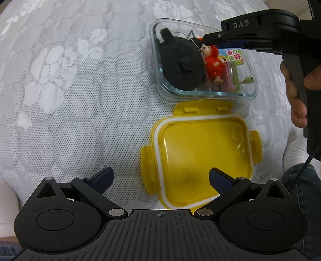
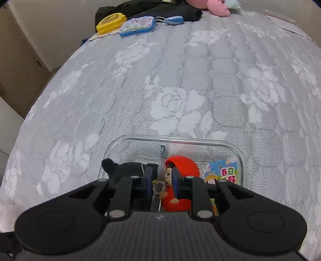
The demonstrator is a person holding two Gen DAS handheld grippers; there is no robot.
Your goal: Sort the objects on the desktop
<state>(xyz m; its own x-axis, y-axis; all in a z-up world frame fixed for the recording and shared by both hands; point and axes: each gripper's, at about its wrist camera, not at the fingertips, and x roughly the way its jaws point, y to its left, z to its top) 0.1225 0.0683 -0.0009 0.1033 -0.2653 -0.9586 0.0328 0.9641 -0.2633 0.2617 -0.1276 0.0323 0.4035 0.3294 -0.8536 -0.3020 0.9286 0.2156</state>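
A clear glass box sits on the grey flowered bedspread. It holds a black plush toy, a red doll figure and a colourful card pack. Its yellow lid lies upside down in front of it. My left gripper is open and empty, low over the lid's near left edge. My right gripper is inside the box, its jaws narrowly apart around the doll's clear strap and ring; contact is unclear.
At the bed's far edge lie a yellow case, a blue-rimmed pouch, a small blue item, dark clothing and a pink plush. A wooden wall is at left.
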